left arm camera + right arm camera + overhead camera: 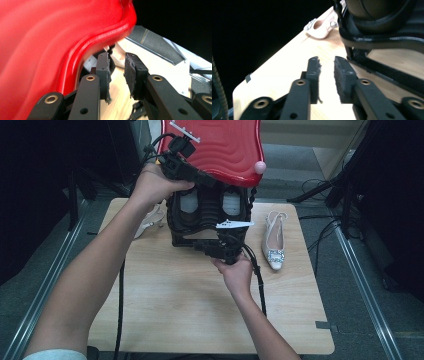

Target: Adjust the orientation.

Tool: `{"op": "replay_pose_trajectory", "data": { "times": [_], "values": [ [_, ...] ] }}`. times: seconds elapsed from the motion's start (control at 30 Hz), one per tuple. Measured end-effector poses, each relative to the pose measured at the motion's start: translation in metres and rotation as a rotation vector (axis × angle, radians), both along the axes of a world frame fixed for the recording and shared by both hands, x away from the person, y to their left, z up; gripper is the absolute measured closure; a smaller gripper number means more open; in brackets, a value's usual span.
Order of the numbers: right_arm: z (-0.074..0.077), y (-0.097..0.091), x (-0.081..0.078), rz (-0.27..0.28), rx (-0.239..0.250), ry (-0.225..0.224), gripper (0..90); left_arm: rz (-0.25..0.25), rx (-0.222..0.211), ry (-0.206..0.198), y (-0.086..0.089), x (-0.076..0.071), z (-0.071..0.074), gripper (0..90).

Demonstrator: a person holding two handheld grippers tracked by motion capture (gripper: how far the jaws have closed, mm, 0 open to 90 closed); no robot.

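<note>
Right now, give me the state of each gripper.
Left gripper: open, nothing between the pads, beside the red lid.
Right gripper: open, holding nothing, beside the black frame.

Both tongs — left (212, 181), right (197, 245) — slightly parted (nothing gripped).

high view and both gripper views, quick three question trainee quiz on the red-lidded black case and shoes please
1. True or false: the right gripper has its jaws clamped on the black case.
2. Which lies to the right of the case in the high view? A) pale slingback shoe B) a mug C) a book
3. Fill in: the case's raised lid is coloured ____.

Key: 1 false, the jaws stand apart with nothing between them, beside the case's base. 2 A. 3 red.
</note>
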State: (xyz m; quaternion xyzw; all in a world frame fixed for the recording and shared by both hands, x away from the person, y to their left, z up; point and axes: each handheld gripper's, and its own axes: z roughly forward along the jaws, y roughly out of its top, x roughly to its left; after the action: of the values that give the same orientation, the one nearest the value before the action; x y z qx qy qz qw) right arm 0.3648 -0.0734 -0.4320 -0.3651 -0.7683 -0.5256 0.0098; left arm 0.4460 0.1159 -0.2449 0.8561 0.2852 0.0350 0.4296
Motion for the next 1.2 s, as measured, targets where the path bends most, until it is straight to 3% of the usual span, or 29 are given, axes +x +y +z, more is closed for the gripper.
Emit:
{"op": "replay_pose_trajectory", "data": {
  "times": [0.17, 0.37, 0.47, 0.63, 0.7, 0.8, 0.93, 1.03, 1.13, 1.2],
  "values": [
    [-0.005, -0.014, -0.007, -0.001, 0.023, -0.008, 66.9, -0.003, -0.006, -0.002, 0.008, -0.014, -0.008, 71.5],
    [-0.013, -0.027, -0.017, 0.009, 0.013, -0.038, 60.1, 0.023, -0.016, 0.013, 0.021, -0.031, -0.022, 63.3],
    [-0.017, -0.036, -0.023, 0.009, 0.005, -0.024, 59.6, 0.030, -0.019, 0.025, 0.028, -0.039, -0.030, 58.8],
    [-0.023, -0.052, -0.032, 0.002, -0.041, -0.062, 58.3, 0.026, 0.014, 0.015, 0.035, -0.055, -0.045, 52.3],
    [-0.026, -0.061, -0.037, -0.006, -0.029, -0.078, 58.2, 0.021, 0.022, 0.010, 0.038, -0.062, -0.052, 49.7],
    [-0.028, -0.074, -0.040, -0.017, -0.020, -0.060, 55.9, 0.015, -0.005, 0.015, 0.042, -0.072, -0.062, 47.6],
    [-0.035, -0.087, -0.043, -0.027, -0.015, -0.045, 55.2, 0.018, -0.006, 0.010, 0.047, -0.081, -0.075, 45.3],
    [-0.040, -0.094, -0.045, -0.029, -0.030, -0.038, 54.3, 0.012, -0.031, 0.036, 0.052, -0.089, -0.084, 42.3],
    [-0.044, -0.099, -0.045, -0.031, -0.039, -0.036, 53.7, 0.017, -0.054, -0.002, 0.059, -0.099, -0.089, 40.3],
    [-0.046, -0.103, -0.045, -0.038, -0.041, -0.025, 53.4, 0.029, -0.059, 0.000, 0.063, -0.102, -0.095, 39.7]
  ]
}}
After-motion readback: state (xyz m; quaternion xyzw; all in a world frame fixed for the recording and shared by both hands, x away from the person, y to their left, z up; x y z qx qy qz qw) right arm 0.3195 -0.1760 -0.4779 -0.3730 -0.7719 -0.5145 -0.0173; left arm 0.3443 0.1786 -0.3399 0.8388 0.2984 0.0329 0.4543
